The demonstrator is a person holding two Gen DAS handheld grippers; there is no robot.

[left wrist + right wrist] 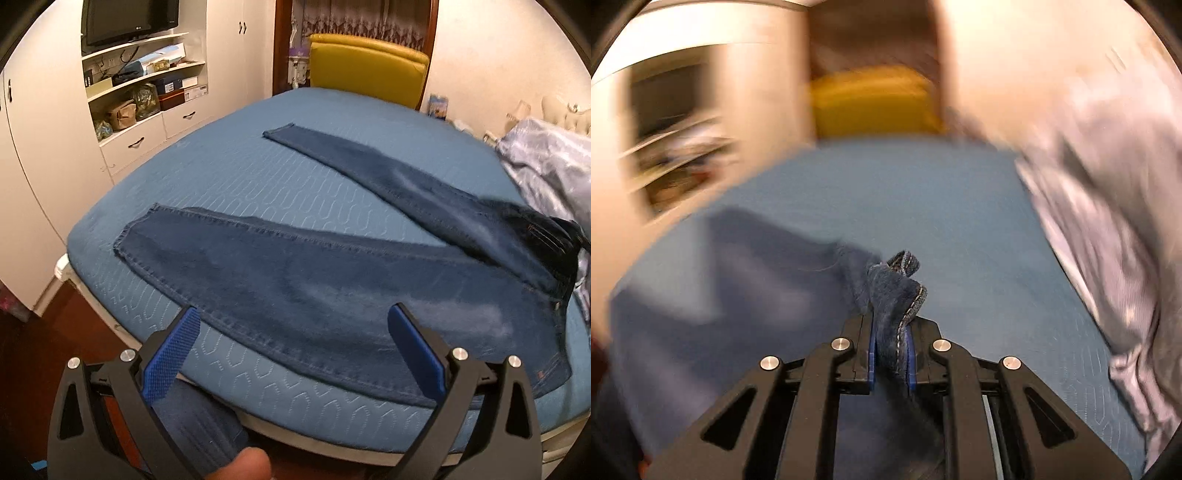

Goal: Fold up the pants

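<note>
Left wrist view: one pair of pants (314, 288), dark blue denim, lies on the bed (229, 177) with its two legs splayed in a V, the near leg's hem close to the mattress edge and bare cover between them. The left gripper (295, 325) hangs spread wide over the near leg, gripping nothing. The right gripper (892, 343) is pinched narrow on a bunched denim fold; that view is blurry, one crumpled sheet (1108, 229) alongside.

- The television (131, 18), above the shelves (147, 70), bears a small light logo on its lower frame, seemingly "LG"; nothing else is legible.
</note>
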